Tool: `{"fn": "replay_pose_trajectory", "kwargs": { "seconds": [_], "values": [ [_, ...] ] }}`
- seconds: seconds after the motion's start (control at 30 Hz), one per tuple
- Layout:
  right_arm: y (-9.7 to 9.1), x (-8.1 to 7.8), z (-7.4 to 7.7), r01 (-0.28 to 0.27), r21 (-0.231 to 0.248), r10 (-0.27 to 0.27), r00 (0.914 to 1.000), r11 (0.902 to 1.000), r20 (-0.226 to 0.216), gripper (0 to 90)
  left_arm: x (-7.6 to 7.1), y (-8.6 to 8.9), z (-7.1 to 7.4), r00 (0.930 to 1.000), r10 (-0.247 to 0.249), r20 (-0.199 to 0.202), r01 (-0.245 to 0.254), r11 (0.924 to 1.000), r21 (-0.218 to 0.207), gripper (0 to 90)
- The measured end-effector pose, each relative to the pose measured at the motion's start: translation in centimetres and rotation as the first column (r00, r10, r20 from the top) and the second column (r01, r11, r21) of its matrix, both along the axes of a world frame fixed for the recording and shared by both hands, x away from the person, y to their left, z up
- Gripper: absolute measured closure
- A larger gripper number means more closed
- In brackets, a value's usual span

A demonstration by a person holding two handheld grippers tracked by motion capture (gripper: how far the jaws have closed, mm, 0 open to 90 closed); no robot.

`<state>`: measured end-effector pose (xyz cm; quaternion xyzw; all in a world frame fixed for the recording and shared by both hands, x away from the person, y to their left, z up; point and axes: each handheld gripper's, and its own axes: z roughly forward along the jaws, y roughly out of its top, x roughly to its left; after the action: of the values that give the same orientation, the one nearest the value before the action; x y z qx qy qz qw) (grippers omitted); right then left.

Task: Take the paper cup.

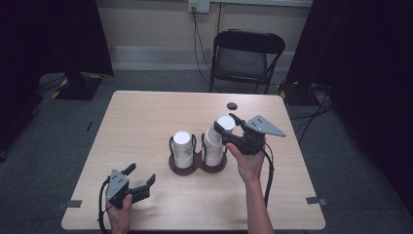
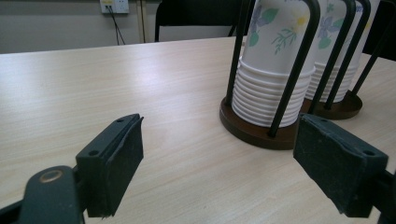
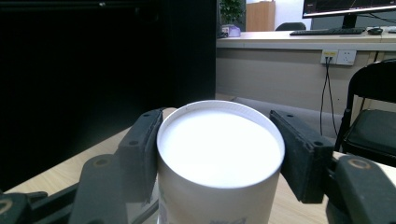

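A brown two-ring cup holder (image 1: pixel 197 167) stands mid-table with a stack of upside-down flower-printed paper cups in each ring. The left stack (image 1: pixel 183 145) shows in the left gripper view as nested rims (image 2: pixel 266 88) behind black wire bars. My right gripper (image 1: pixel 225 122) is at the top of the right stack (image 1: pixel 213 148). Its pads (image 3: pixel 140 154) press both sides of the top cup (image 3: pixel 219 149), whose white base faces the camera. My left gripper (image 1: pixel 141 174) rests low near the table's front left, open and holding nothing (image 2: pixel 219 154), pointing toward the holder.
A black folding chair (image 1: pixel 246 58) stands behind the table's far edge. A small dark disc (image 1: pixel 232 105) lies on the table near the far right. Bare wood (image 2: pixel 116 79) stretches left of the holder. Cables trail from both grippers.
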<state>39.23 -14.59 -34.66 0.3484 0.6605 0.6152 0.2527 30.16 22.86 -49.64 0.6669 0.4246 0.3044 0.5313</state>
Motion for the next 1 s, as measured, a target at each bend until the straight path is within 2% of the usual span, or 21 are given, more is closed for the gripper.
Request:
{"fn": "replay_pose_trajectory", "kwargs": {
  "seconds": [0.23, 0.37, 0.47, 0.5, 0.53, 0.57, 0.73, 0.8, 0.87, 1.0],
  "values": [
    [-0.9, -1.0, -0.1, -0.005, 0.045, 0.006, 0.9999, 0.999, -0.008, 37.1, -0.1, 0.1, 0.0, 0.9994, -0.032, 0.015, 0.032, 0.9995, -0.001, 16.1],
    [-1.4, -1.5, -0.2, -0.01, 0.075, 0.011, 0.9999, 0.9971, -0.01, 37.1, -0.1, 0.0, 0.0, 0.9996, -0.024, 0.012, 0.024, 0.9997, 0.003, 16.1],
    [-1.7, -1.7, -0.3, -0.009, 0.081, 0.011, 0.9998, 0.9967, -0.017, 37.2, -0.1, 0.0, 0.0, 0.9996, -0.027, 0.005, 0.027, 0.9996, 0.0, 16.3],
    [-1.9, -1.9, -0.5, 0.012, 0.082, -0.009, 0.9993, 0.9965, -0.036, 37.2, -0.1, 0.0, 0.1, 0.9996, -0.027, 0.005, 0.027, 0.9996, -0.005, 17.2],
    [-1.9, -1.9, -0.5, 0.012, 0.082, -0.009, 0.9993, 0.9965, -0.036, 37.2, -0.1, 0.0, 0.1, 0.9996, -0.027, 0.005, 0.027, 0.9996, -0.005, 17.9],
    [-2.2, -2.2, -0.7, 0.013, 0.106, -0.008, 0.9989, 0.9942, -0.046, 37.3, 0.0, 0.0, 0.1, 0.9996, -0.026, 0.004, 0.027, 0.9996, -0.014, 17.9],
    [-2.6, -2.9, -1.1, 0.008, 0.138, -0.001, 0.9987, 0.9904, -0.051, 37.4, 0.0, -0.1, 0.4, 0.9999, -0.014, 0.002, 0.014, 0.9998, -0.017, 22.3],
    [-2.8, -3.2, -1.4, 0.004, 0.158, 0.005, 0.9985, 0.9874, -0.055, 37.4, 0.0, -0.3, 0.5, 0.9995, -0.03, 0.0, 0.03, 0.9988, -0.039, 24.7],
    [-2.9, -3.4, -1.7, -0.001, 0.177, 0.012, 0.9981, 0.9841, -0.061, 37.4, 0.0, -0.8, 0.7, 0.999, -0.043, 0.008, 0.044, 0.9986, -0.03, 24.9],
    [-3.2, -4.2, -2.1, -0.018, 0.219, 0.035, 0.9964, 0.9757, -0.077, 37.4, 0.0, -1.7, 1.2, 0.9966, -0.079, 0.023, 0.08, 0.9956, -0.049, 25.3]
  ]
}}
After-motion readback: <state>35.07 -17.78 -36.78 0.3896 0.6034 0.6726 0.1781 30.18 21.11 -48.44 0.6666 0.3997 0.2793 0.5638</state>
